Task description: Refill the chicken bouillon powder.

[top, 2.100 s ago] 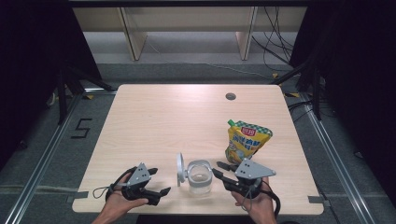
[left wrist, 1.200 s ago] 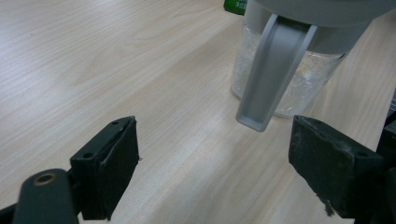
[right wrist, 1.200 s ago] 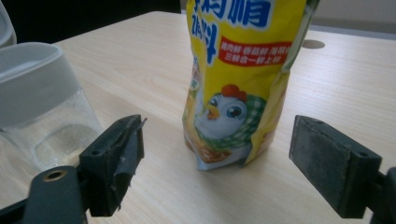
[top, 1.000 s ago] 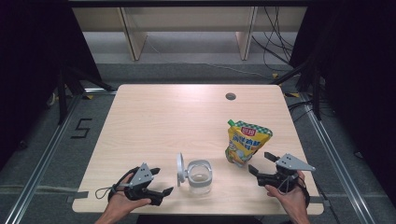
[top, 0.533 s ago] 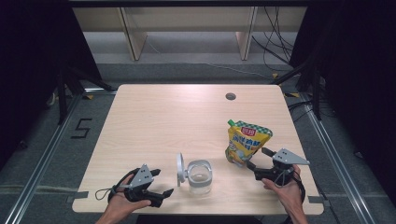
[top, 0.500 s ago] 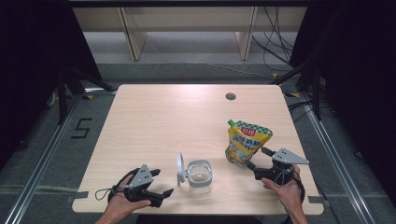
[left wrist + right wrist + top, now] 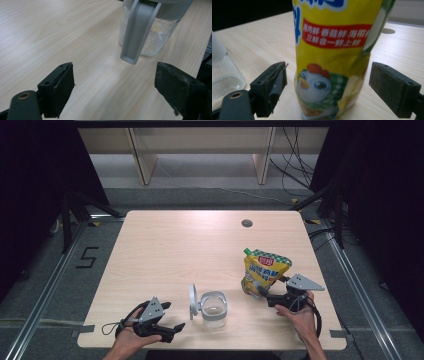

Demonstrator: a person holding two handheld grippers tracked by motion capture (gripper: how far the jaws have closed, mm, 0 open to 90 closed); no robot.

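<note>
The right gripper (image 7: 328, 87), jaws spread wide, flanks an upright glossy yellow pouch (image 7: 332, 57) with a cartoon chick and a red band of Chinese lettering. The left gripper (image 7: 113, 92), also apart, faces a clear glass jar (image 7: 147, 32) at its 12 o'clock, its grey lid (image 7: 137, 30) flipped open, on the pale wood-grain table (image 7: 175, 250).

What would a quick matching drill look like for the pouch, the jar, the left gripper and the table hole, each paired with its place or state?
Things:
1. yellow pouch
2. clear jar
3. left gripper
4. table hole

Places or states:
A. lid flipped open
B. far edge of the table
C. standing between the open jaws of the right gripper
D. open, holding nothing, near the front edge

Pairs: 1-C, 2-A, 3-D, 4-B
</note>
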